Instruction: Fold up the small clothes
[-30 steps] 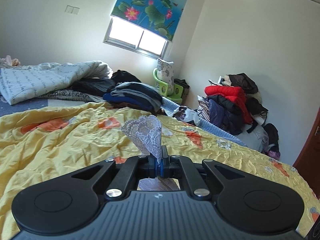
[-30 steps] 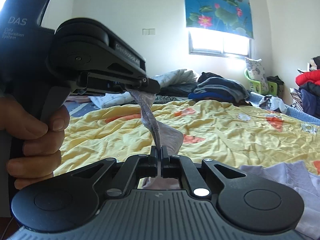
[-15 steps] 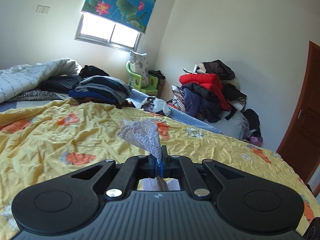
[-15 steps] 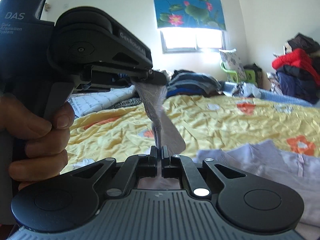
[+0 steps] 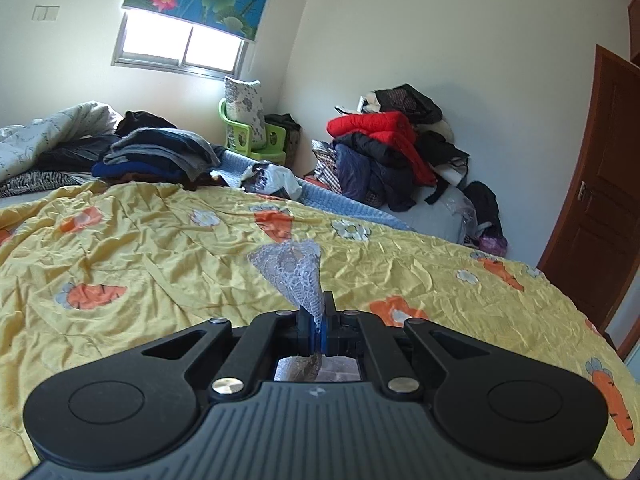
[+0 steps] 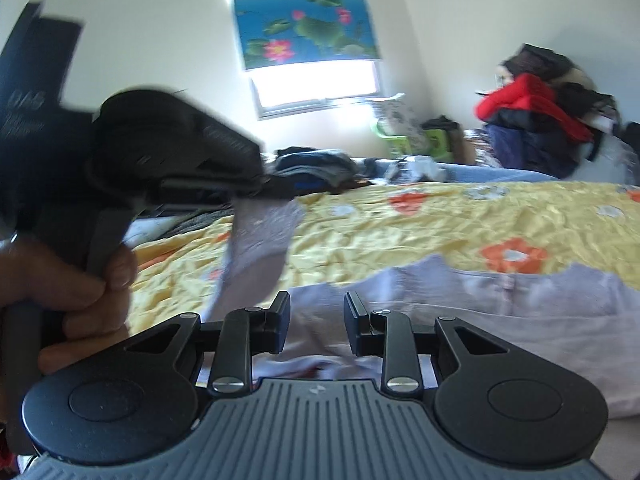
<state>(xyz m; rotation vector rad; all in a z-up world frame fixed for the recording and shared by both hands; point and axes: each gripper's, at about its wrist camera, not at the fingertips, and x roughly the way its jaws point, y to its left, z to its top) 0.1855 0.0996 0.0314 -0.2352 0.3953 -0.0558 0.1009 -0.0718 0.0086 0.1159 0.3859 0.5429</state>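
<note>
A small grey-lavender lace garment [image 5: 292,268] sticks up out of my left gripper [image 5: 316,320], whose jaws are shut on it. In the right wrist view the left gripper [image 6: 276,190] shows blurred at the left, held in a hand [image 6: 76,292], and the garment [image 6: 260,248] hangs down from it. My right gripper [image 6: 317,320] is opening and its pads press on nothing. The hanging garment ends just behind its left finger [image 6: 280,320]. Below and beyond it, a lavender garment [image 6: 500,320] lies spread on the yellow quilt [image 6: 400,236].
The yellow carrot-print quilt [image 5: 160,256] covers the bed. Folded dark clothes [image 5: 156,156] are stacked at its far side beside a grey duvet [image 5: 48,128]. A heap with a red jacket [image 5: 384,136], a green chair [image 5: 256,140] and a brown door [image 5: 600,200] stand beyond.
My right gripper has let go of the lace garment and its jaws have spread apart. The garment now hangs from the left gripper alone. Both views have swung to the right across the bed.
</note>
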